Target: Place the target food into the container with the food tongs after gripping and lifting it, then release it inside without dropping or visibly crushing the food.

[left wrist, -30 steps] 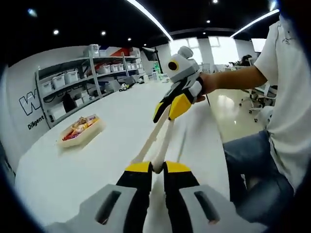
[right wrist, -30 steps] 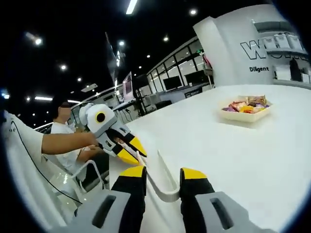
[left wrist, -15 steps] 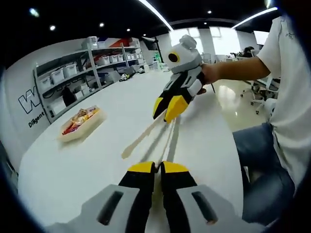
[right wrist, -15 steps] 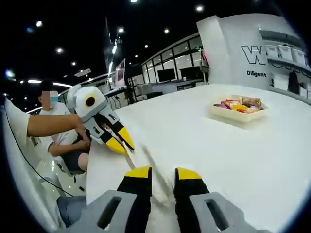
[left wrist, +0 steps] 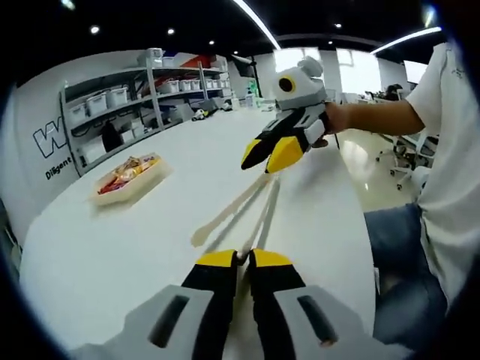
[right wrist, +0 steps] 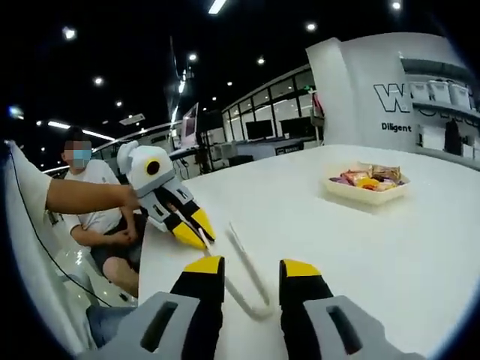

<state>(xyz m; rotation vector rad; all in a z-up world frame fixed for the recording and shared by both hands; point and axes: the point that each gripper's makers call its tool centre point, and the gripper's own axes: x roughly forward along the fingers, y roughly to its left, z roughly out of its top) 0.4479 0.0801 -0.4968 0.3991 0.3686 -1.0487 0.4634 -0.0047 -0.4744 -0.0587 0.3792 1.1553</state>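
Left gripper (left wrist: 241, 259), bottom centre of the left gripper view: jaws nearly together, pinching the tongs (left wrist: 238, 214) at their bend; the two arms run up the frame over the white table (left wrist: 112, 247). Right gripper (right wrist: 252, 268), bottom centre of the right gripper view: jaws spread, the tongs' bend (right wrist: 255, 296) between them; contact cannot be confirmed. The tray (left wrist: 129, 180) of wrapped food (left wrist: 124, 173) sits at left of centre in the left gripper view, well apart from the tongs, and at right of centre (right wrist: 367, 187) in the right gripper view.
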